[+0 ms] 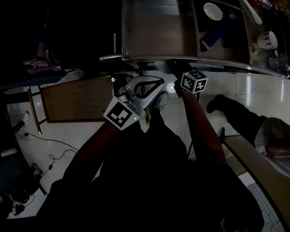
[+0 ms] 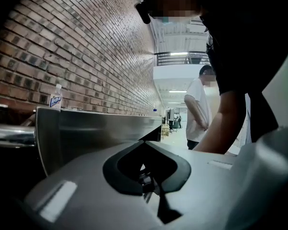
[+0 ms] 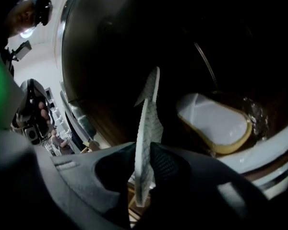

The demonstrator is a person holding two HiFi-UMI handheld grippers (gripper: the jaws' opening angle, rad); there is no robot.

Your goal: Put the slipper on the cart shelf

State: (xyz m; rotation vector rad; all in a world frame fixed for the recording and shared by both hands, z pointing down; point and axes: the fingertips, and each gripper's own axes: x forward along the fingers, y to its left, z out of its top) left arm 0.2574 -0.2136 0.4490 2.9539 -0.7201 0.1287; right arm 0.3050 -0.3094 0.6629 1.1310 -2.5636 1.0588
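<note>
My right gripper (image 3: 146, 166) is shut on a thin white slipper (image 3: 147, 123), which I see edge-on with its waffle-patterned sole between the pads. A second slipper (image 3: 213, 123), white inside with a tan rim, lies flat on the dark cart shelf (image 3: 110, 71) just beyond. The head view is dark. In it both grippers sit below the steel cart's (image 1: 154, 57) front rail, with the right gripper (image 1: 174, 87) beside the left gripper (image 1: 157, 82). The held slipper is hard to make out there. My left gripper (image 2: 145, 145) looks shut with nothing in it, level with the cart's steel edge (image 2: 101, 128).
The cart's upper trays hold a white bowl (image 1: 212, 11), a blue object (image 1: 211, 36) and a cup (image 1: 267, 40). A seated person's leg and shoe (image 1: 216, 103) stretch across the floor at right. A wooden board (image 1: 77, 99) lies left. A bottle (image 2: 55, 98) stands by the brick wall, and another person (image 2: 199, 109) stands behind.
</note>
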